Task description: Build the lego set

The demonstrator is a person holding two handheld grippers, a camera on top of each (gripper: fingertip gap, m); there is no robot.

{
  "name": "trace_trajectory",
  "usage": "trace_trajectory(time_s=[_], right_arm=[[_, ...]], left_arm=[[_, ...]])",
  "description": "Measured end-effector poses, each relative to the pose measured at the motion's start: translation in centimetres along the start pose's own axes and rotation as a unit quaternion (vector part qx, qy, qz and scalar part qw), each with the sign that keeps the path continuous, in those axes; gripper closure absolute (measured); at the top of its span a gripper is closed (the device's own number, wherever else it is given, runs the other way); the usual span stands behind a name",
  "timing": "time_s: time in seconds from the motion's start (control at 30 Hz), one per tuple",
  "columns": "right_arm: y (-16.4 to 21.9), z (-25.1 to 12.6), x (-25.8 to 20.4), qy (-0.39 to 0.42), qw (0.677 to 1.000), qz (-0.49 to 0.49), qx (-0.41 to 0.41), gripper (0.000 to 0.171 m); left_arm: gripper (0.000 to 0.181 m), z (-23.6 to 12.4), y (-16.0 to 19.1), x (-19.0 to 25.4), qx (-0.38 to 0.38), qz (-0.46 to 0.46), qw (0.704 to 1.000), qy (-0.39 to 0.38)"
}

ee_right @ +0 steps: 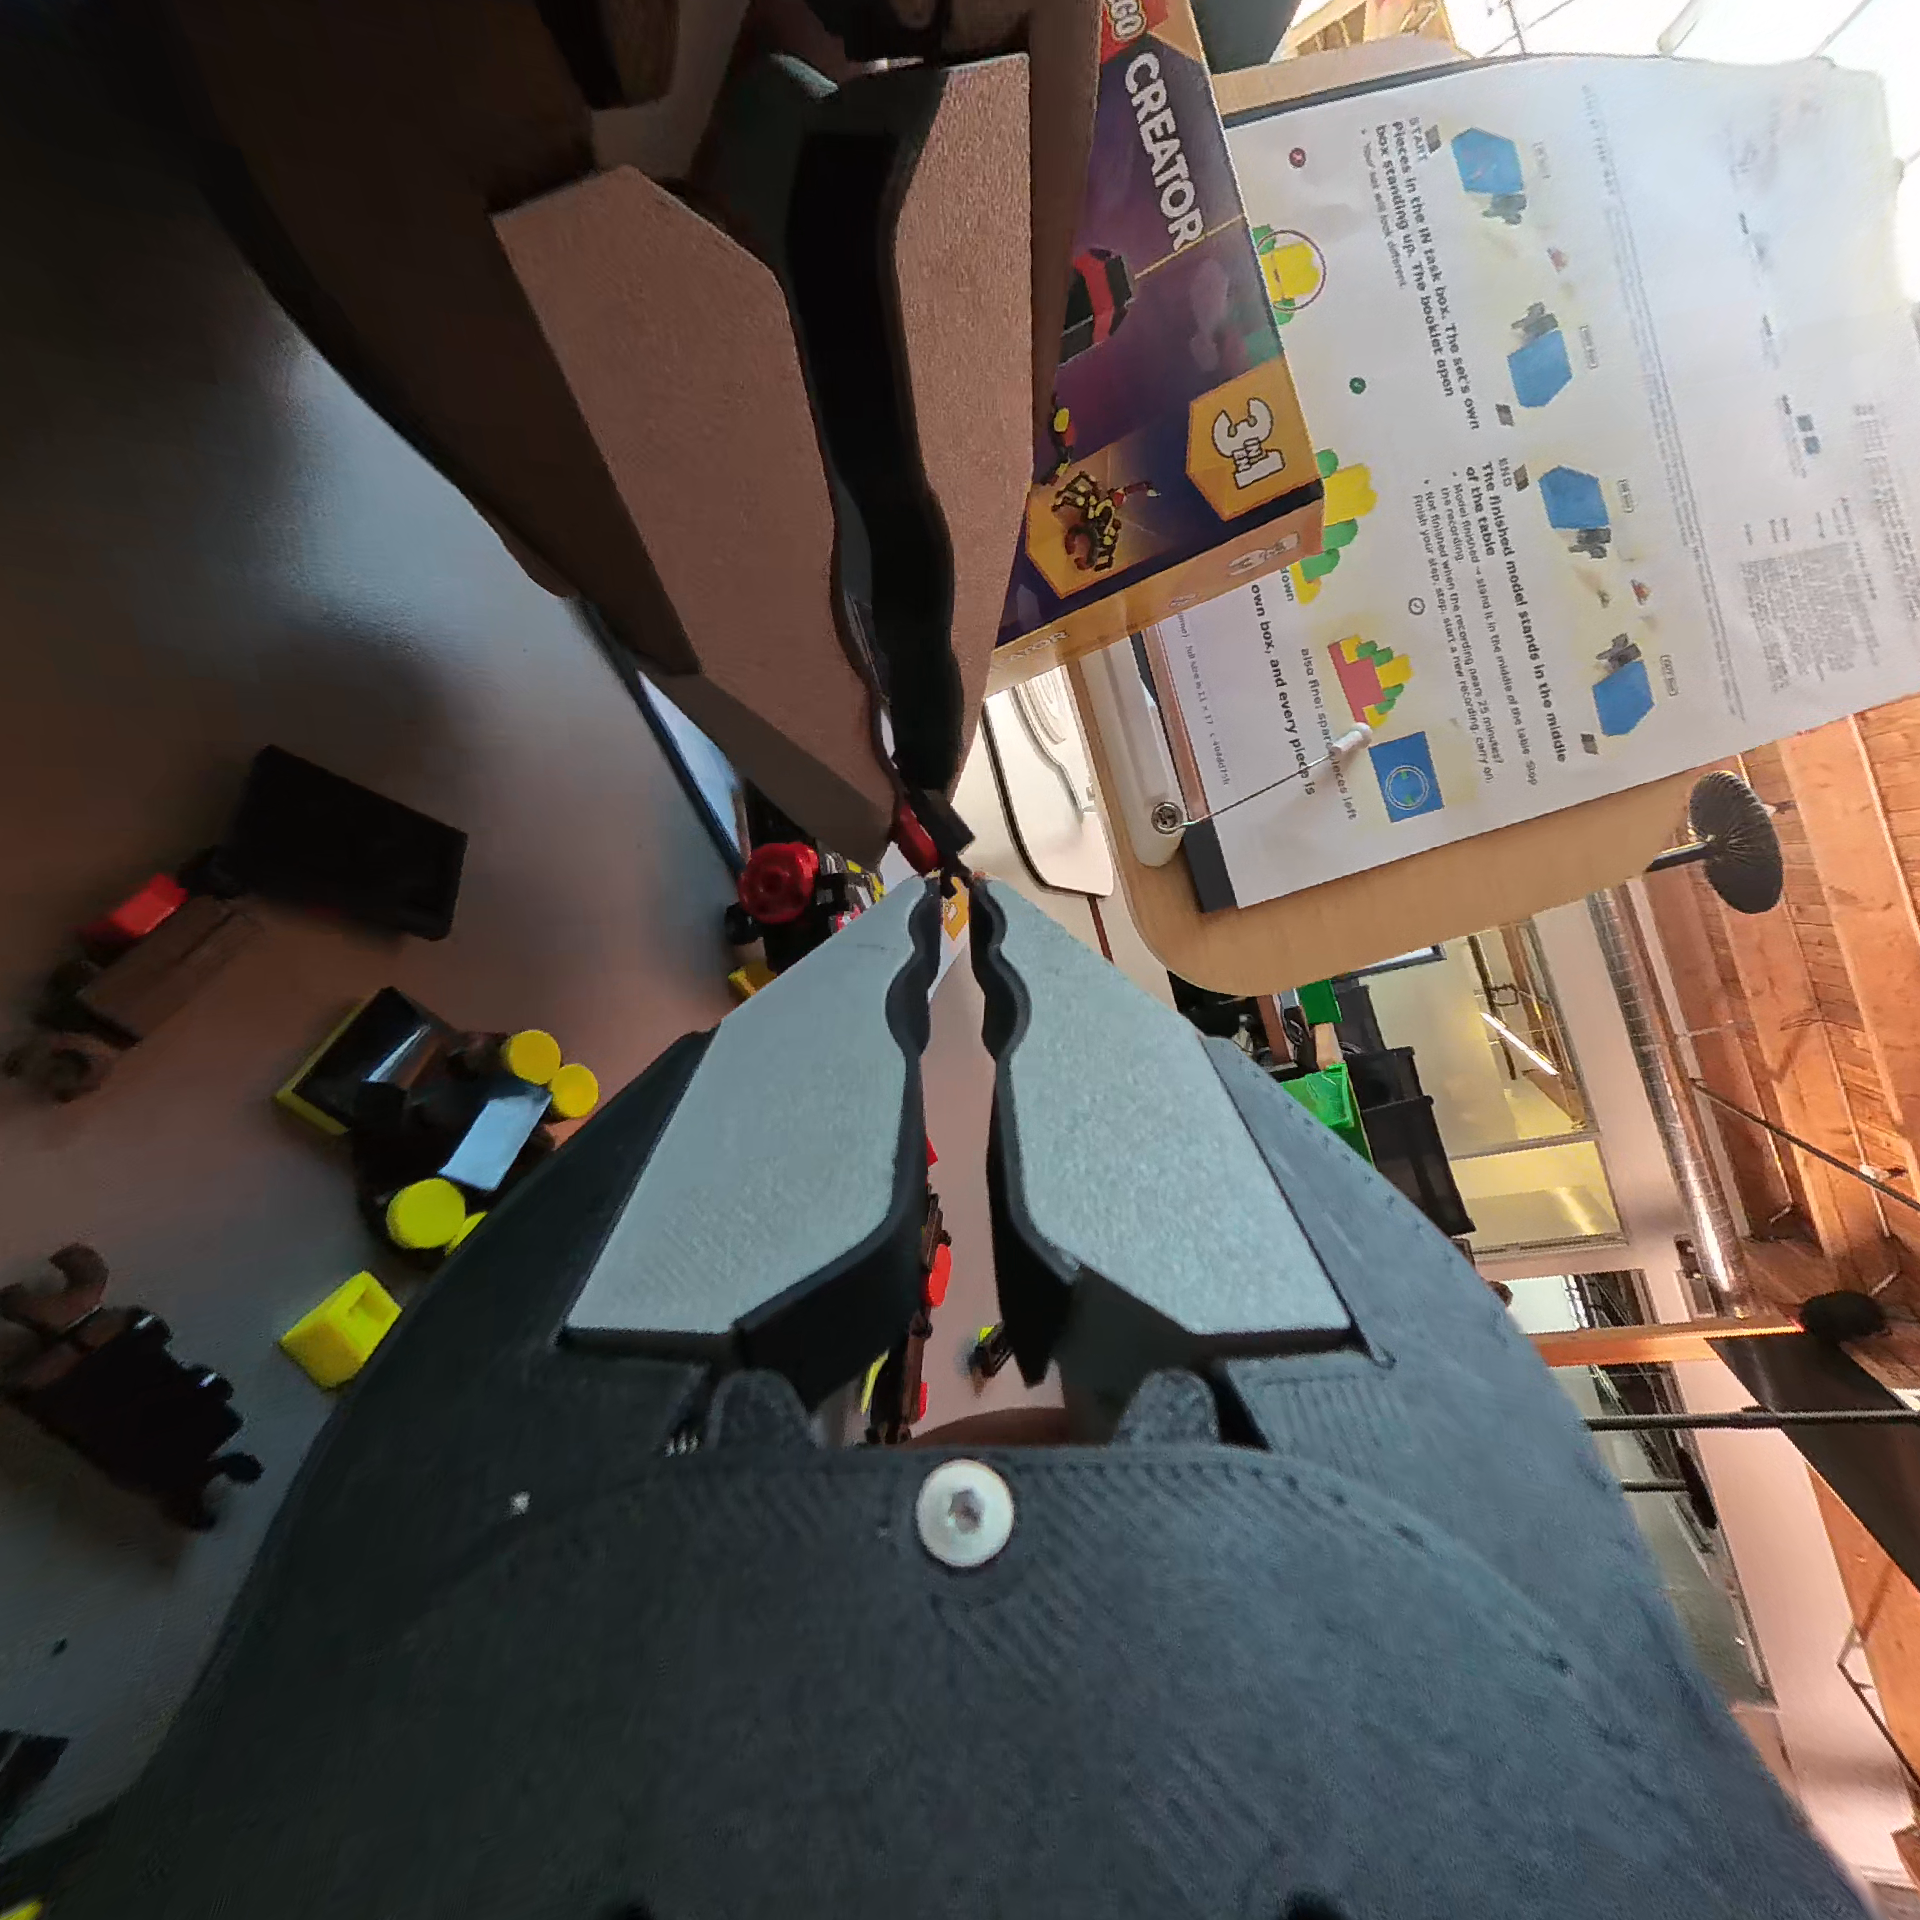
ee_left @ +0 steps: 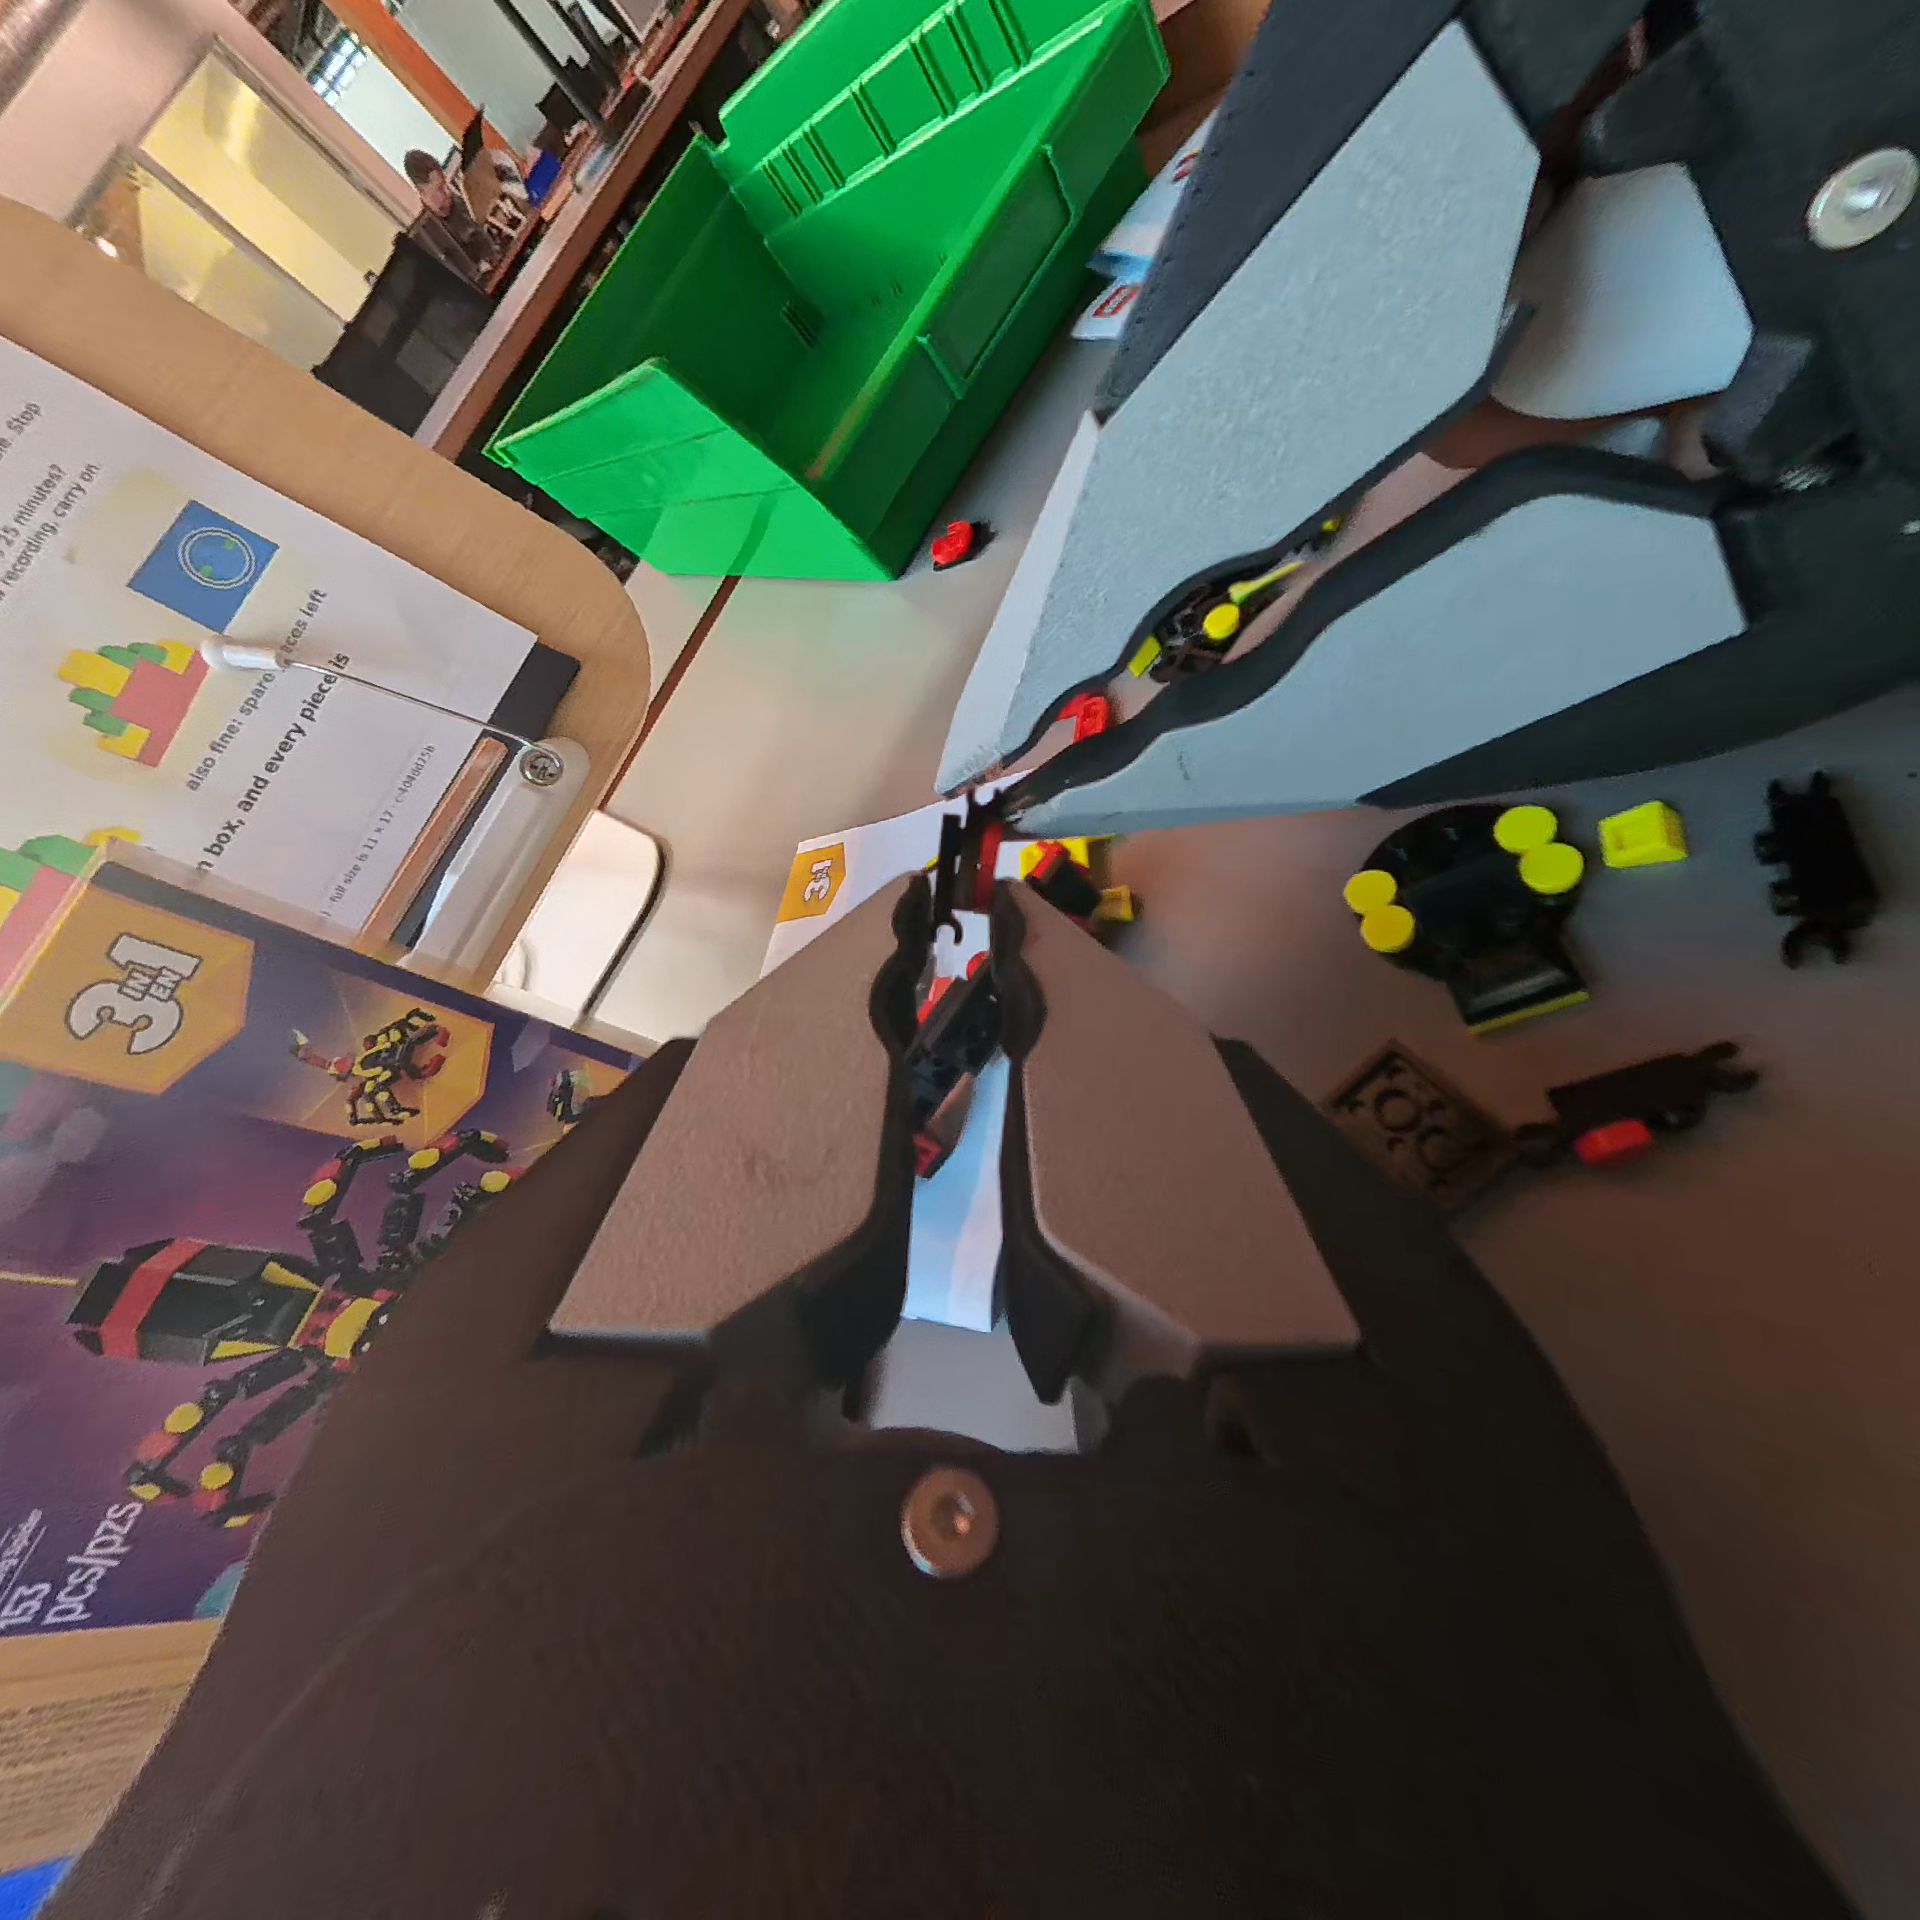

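**Both claws meet tip to tip over the loose bricks**

Left to right, left wrist view. Set box and a clipboard with a printed sheet stand at the surface's left edge. Green bin sits toward the far edge, with a small red piece on the surface just beside it. Left claw: jaws nearly together, gripping a black-and-red leg assembly that runs lengthwise between the fingers and pokes out past the tips. White booklet lies beneath it.

Right claw enters from the upper right, tips at the protruding end of that assembly. Right wrist view: right claw jaws are closed down to a thin slit, tips at the red and black end piece; whether they pinch it, cannot tell.

Right of the claws, loose on the surface: black body section with yellow round studs, yellow square brick, black clip piece, dark studded plate, black limb with red piece.
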State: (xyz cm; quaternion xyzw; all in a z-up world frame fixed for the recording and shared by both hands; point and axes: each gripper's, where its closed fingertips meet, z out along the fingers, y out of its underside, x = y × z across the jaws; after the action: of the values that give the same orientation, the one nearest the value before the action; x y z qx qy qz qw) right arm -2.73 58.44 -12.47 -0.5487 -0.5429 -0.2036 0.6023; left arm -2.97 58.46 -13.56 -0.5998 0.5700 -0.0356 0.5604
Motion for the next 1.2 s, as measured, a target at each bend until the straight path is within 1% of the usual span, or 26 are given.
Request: trace_trajectory(time_s=[0.1,0.23,0.3,0.37,0.47,0.53,0.57,0.6,0.67,0.87,0.97,1.0,1.03,1.2], right_arm=[[0.2,0.3,0.1,0.01,1.0,-0.005,-0.015,0.169],[0.0,0.5,0.7,0.019,0.998,0.041,-0.043,0.17],[-0.5,0.4,1.0,0.036,0.998,0.026,-0.046,0.171],[-0.7,0.3,0.8,0.044,0.998,0.002,-0.049,0.171],[-0.5,0.0,0.7,0.047,0.998,-0.026,-0.045,0.171],[-0.8,-0.5,0.9,0.063,0.996,-0.058,-0.025,0.171],[-0.9,-0.6,1.0,0.075,0.994,-0.077,-0.016,0.171],[-0.9,-0.6,1.0,0.083,0.992,-0.095,-0.015,0.171],[-0.7,-0.4,0.4,0.072,0.991,-0.111,-0.022,0.17],[-0.2,-0.1,0.3,0.059,0.992,-0.108,-0.027,0.153],[-0.5,0.0,-0.4,0.049,0.99,-0.129,-0.018,0.153],[-0.5,0.0,-0.5,0.048,0.99,-0.133,-0.022,0.159],[-0.4,0.1,-0.6,0.046,0.99,-0.132,-0.025,0.161],[-0.7,0.1,0.1,0.056,0.993,-0.103,-0.023,0.162]], left_arm=[[0.173,0.2,0.2,-0.2,-0.01,0.015,1.0,-0.021],[0.174,0.2,0.1,-1.0,-0.012,0.009,0.998,-0.056],[0.173,-0.2,-0.1,-1.3,-0.005,0.004,0.998,-0.065],[0.173,-0.4,0.1,-1.3,-0.004,0.006,0.998,-0.063],[0.175,-0.3,0.0,-0.7,-0.002,0.039,0.997,-0.063],[0.174,-0.4,-0.5,-0.6,0.032,0.064,0.996,-0.053],[0.174,-0.5,-0.7,-0.6,0.045,0.058,0.997,-0.04],[0.175,-0.5,-0.6,-0.5,0.046,0.05,0.997,-0.027],[0.174,-0.3,0.5,-1.2,0.023,0.055,0.998,-0.035],[0.174,-0.2,0.6,-0.5,0.023,0.105,0.994,-0.024],[0.175,-0.1,0.2,0.3,0.022,0.141,0.989,-0.028],[0.175,-0.1,0.0,0.4,0.021,0.15,0.988,-0.031],[0.175,0.0,0.1,0.4,0.016,0.156,0.987,-0.038],[0.173,-0.4,-0.4,-0.2,0.032,0.117,0.992,-0.04]])
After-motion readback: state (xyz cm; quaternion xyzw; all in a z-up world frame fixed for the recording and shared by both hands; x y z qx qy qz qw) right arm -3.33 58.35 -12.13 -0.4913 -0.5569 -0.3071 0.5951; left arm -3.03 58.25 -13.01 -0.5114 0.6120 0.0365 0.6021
